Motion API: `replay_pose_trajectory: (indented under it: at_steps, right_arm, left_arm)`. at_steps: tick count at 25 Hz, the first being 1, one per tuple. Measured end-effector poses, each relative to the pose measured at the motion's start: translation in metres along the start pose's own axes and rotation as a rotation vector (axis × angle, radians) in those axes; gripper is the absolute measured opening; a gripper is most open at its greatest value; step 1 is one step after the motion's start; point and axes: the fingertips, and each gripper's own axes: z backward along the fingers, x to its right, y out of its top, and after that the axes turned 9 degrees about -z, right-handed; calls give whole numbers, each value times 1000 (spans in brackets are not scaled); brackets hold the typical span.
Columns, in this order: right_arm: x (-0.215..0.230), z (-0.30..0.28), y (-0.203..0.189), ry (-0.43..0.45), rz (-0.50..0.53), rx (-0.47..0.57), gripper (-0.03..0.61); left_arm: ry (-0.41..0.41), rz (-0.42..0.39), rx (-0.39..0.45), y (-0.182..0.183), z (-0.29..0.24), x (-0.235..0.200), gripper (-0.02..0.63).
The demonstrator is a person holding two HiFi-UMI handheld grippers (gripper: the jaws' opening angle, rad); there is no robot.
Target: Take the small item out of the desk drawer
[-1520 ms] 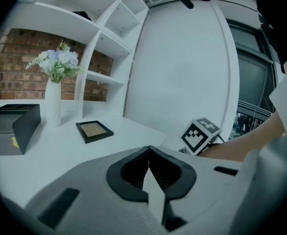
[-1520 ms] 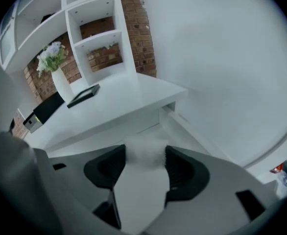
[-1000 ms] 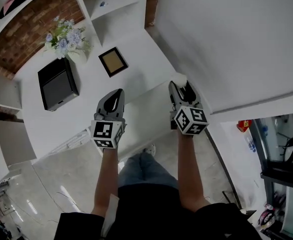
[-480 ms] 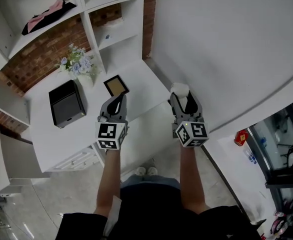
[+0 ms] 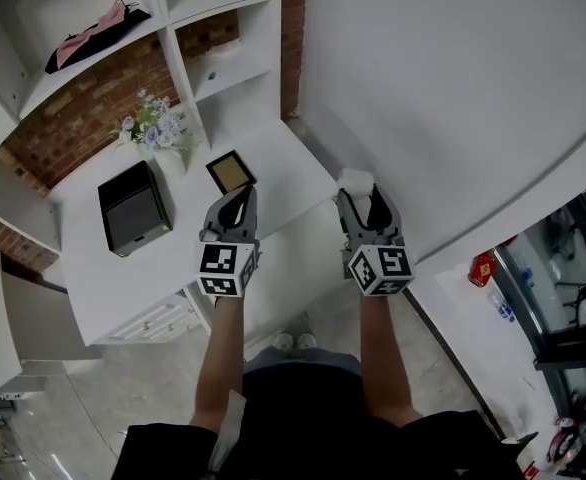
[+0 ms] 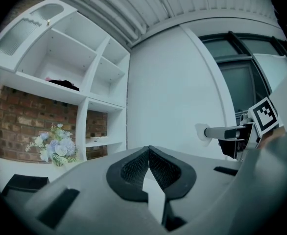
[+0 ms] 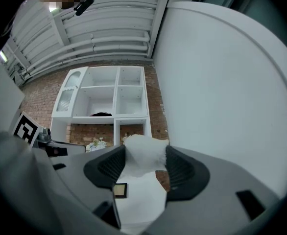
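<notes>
My right gripper [image 5: 358, 193] is shut on a small white lumpy item [image 5: 356, 179], held in the air off the white desk's [image 5: 93, 288] right end. In the right gripper view the white item [image 7: 144, 153] fills the gap between the two dark pads [image 7: 109, 168] of that gripper [image 7: 144, 164]. My left gripper [image 5: 239, 198] hangs over the desk's front right part, shut and empty; in its own view its pads meet at the tips [image 6: 149, 153]. The desk's drawer fronts [image 5: 158, 318] show under its near edge.
On the desk stand a black box [image 5: 131, 206], a small framed picture [image 5: 231, 171] and a bunch of flowers [image 5: 155, 126]. White shelves [image 5: 188, 43] on a brick wall rise behind, with a pink and black cloth [image 5: 93, 28]. A white wall [image 5: 453, 88] lies at the right.
The head view has tipped up, so the shelves now show above the desk. Both grippers stay side by side, the right one still holding the white item.
</notes>
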Motion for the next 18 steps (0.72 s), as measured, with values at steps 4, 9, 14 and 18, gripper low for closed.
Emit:
replay_pose_trajectory:
  at_steps: [4,9,14,18]
  right_arm:
    - [1,3,-2,-7,1,-3,252]
    - [-2,3,-1,-6,-2,-11,252]
    - [0,3,-4,-8,10,-13,252]
    - [-1,2,-5,-8,8,-16,252]
  left_arm:
    - [-11,-3,-8,-3,0,4,9]
    - [-23,-5,0,0,-2,7,9]
    - [-28,-4,-3,-1,-3,7,9]
    - [-31,-2,-7,-3,-4,7,9]
